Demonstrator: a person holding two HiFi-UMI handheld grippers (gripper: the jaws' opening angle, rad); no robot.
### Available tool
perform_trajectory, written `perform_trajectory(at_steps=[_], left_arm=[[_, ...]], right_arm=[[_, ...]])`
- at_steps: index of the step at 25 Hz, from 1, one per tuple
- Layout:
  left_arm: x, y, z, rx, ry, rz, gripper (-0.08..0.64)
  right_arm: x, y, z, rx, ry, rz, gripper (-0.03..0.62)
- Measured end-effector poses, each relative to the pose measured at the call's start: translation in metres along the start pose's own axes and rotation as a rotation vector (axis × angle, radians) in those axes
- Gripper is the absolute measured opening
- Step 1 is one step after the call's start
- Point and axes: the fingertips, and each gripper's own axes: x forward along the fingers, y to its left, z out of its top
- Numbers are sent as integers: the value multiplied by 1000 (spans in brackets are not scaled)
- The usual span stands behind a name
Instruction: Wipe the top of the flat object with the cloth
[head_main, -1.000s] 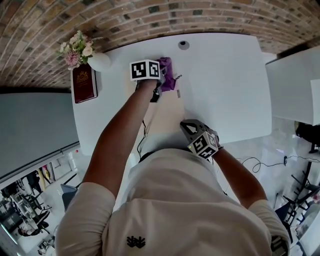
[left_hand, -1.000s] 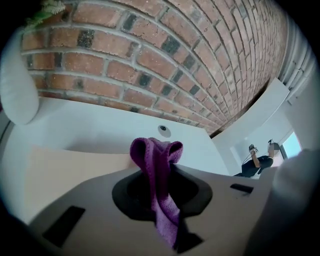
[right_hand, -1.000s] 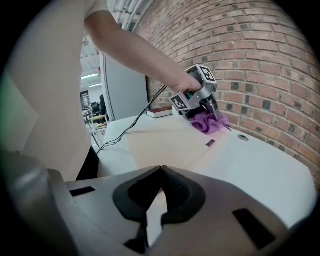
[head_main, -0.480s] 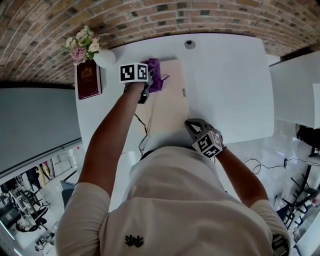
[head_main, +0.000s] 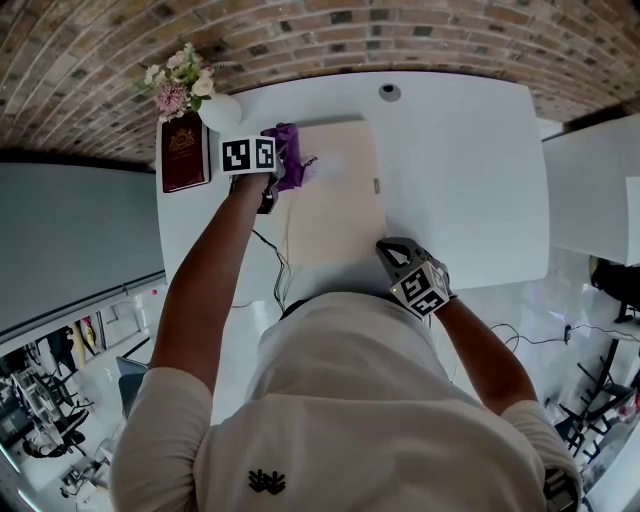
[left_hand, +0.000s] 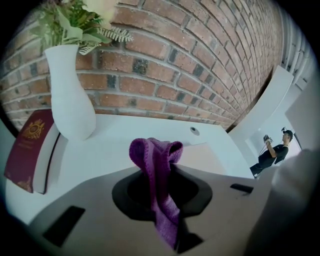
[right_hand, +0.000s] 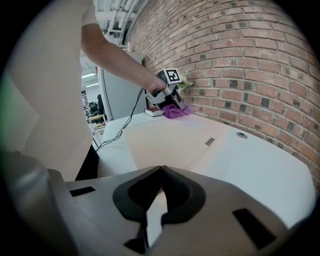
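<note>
Left gripper (left_hand: 164, 177) pinches the purple cloth (left_hand: 150, 150) at the upper-left corner of the beige board (head_main: 335, 215), upper centre of frame. Right gripper (right_hand: 160, 172): jaws pressed together, empty, at the lower-right corner. Best to press the cloth flat and drag overlapping strokes downward.

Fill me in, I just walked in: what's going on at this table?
A person works with a gripper in each hand. The left gripper is shut on a purple cloth, which lies at the far left corner of a beige flat board on the white table. The right gripper, jaws together, sits at the board's near right corner.
</note>
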Motion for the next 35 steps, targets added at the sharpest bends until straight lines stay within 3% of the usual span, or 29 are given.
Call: perform_trajectory(at_steps=[13, 24, 30, 35], left_arm=[[-42, 55, -29, -34, -15, 86, 64], [-90, 51, -48, -103, -128, -1, 64], [-128, 34, -73, -8, -169, -29, 64], [-159, 14, -104, 48, -204, -72, 64]], right_arm=[[1, 3, -1, -14, 22, -18, 29], [2, 6, 2, 20, 92, -5, 29], [-13, 1, 18, 110, 51, -36, 30], [-38, -15, 32, 217, -21, -117, 29]])
